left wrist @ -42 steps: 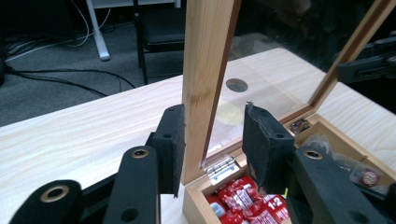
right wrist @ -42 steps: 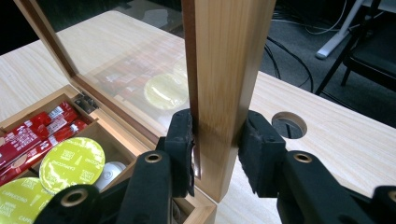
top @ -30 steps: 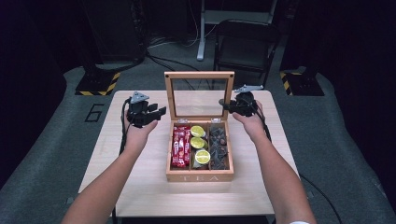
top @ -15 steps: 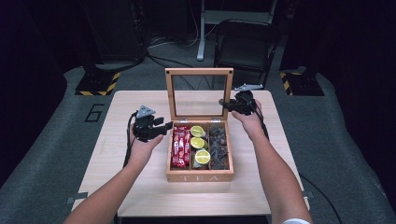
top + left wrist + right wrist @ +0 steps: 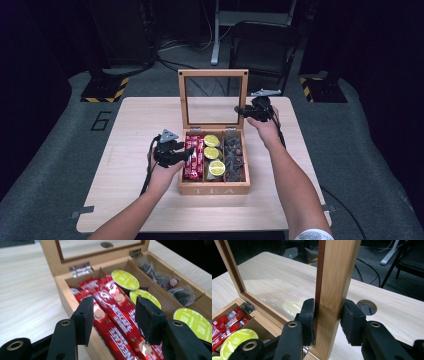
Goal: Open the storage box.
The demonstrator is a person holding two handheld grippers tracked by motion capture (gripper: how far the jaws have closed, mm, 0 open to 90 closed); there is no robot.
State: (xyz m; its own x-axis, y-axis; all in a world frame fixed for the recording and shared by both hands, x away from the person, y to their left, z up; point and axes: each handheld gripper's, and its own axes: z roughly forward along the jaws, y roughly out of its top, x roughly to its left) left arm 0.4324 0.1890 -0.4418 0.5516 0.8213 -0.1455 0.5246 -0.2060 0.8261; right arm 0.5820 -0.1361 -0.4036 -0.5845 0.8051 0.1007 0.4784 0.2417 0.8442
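Right tool (image 5: pixel 327 322) clamps the upright lid (image 5: pixel 337 277); left tool (image 5: pixel 113 320) gapes, tilted over sachets (image 5: pixel 112 315)

left gripper (image 5: pixel 186 154) lowered to red sachets (image 5: pixel 192 159), jaws opening

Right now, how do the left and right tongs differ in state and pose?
The right tongs are shut on the lid frame of the tea box, holding it upright. The left tongs are open with nothing gripped, above the red coffee sticks, their jaws having just been opening. Both have black padded jaws.
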